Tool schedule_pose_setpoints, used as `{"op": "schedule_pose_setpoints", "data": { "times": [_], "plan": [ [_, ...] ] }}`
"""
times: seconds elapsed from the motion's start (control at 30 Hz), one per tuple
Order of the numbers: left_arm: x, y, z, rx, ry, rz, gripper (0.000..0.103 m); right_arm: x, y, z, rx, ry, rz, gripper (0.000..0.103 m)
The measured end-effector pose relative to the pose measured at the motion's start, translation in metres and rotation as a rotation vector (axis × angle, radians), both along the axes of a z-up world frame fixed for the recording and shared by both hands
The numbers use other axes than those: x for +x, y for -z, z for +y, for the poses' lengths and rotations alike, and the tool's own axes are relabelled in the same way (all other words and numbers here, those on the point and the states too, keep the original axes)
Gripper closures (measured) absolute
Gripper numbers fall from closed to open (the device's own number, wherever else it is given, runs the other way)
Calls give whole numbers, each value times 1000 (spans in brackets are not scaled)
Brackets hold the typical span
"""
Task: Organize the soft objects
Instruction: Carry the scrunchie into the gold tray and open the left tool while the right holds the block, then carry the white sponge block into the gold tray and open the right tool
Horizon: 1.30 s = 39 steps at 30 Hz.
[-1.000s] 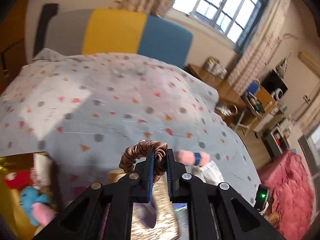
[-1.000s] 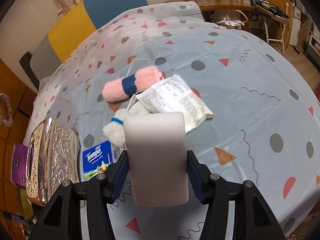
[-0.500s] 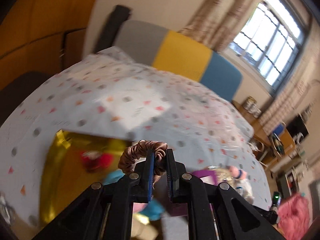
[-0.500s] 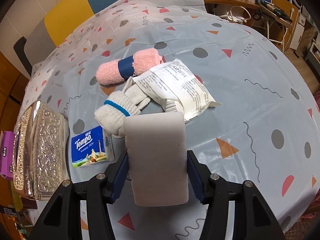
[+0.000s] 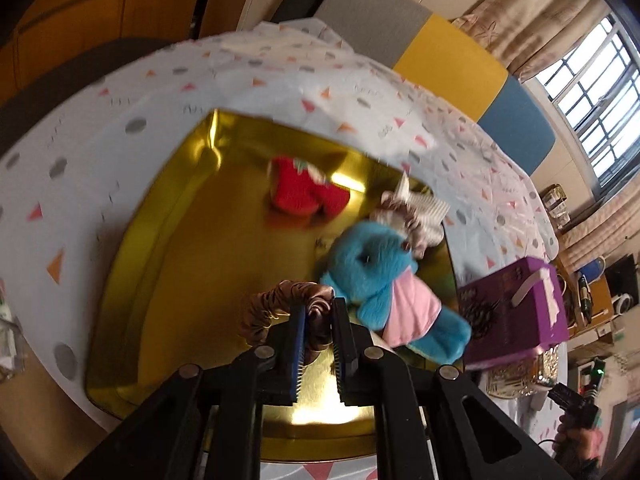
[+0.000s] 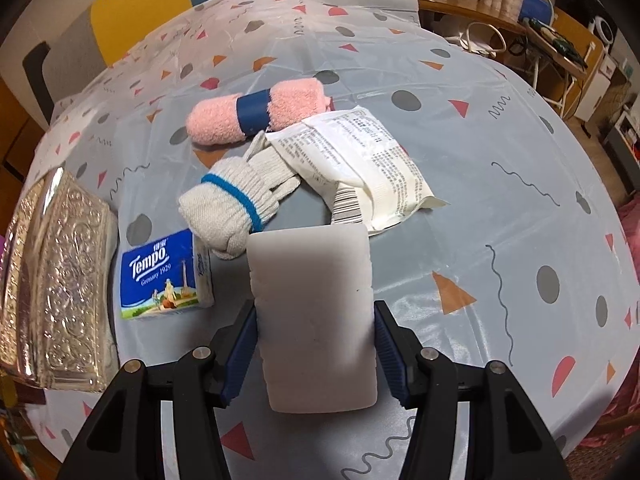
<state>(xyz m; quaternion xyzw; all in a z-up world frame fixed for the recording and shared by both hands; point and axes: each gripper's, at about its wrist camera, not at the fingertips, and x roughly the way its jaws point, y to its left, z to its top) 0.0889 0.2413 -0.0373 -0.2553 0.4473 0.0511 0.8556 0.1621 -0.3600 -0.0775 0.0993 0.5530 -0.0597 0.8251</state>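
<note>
- The left gripper (image 5: 318,320) is clamping a brown satin scrunchie (image 5: 280,306); its loop is bulging out to the left of the fingertips, with the pinched part sitting between the pads.
- Directly below and ahead of those fingers, the gold tray (image 5: 132,280) is lying open, so the drop appears to be a matter of lowering and letting go.
- Just right of the fingertips a blue plush toy (image 5: 376,268) is taking up room, with a red plush strawberry (image 5: 304,192) farther ahead; the bare gold floor is lying ahead and to the left, the roomier side.
- A purple box (image 5: 516,312) is standing well right of the fingers, outside the tray wall.
- The right gripper (image 6: 314,344) is squeezing a white sponge block (image 6: 312,320) across its short width, its long axis pointing forward along the fingers.
- Ahead of that block, a knitted glove bundle (image 6: 228,208), pink rolled towel (image 6: 256,114), white packet (image 6: 360,164) and Tempo tissue pack (image 6: 164,276) are waiting on the patterned tablecloth (image 6: 520,200), so the left hand is judged nearer the tray.
</note>
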Motion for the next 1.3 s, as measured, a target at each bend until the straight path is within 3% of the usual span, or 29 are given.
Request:
{"op": "schedule_pose_setpoints", "data": {
  "times": [0.23,0.4,0.47,0.57,0.7,0.8,1.1,1.3],
  "plan": [
    [-3,15,-16,29,29,23,86,1,3,2,-25,-10,14,46],
    [-11,15,-24,81,17,12,50,1,3,2,-28,-14,15,46],
    [-13,13,-26,108,11,6,44,1,3,2,-29,-13,15,46],
    [-21,6,-33,177,8,-10,43,0,3,3,-28,-12,14,46],
    [-39,-10,-47,267,-13,-66,27,0,0,2,-29,-9,-1,47],
    [-46,-20,-56,310,-24,-100,20,-2,-4,-1,-28,4,-21,47],
    [-58,-42,-72,364,-5,-163,13,-14,-34,-13,50,57,-195,47],
    [-61,-40,-71,357,2,-152,13,-21,-50,8,118,11,-259,47]
  ]
}}
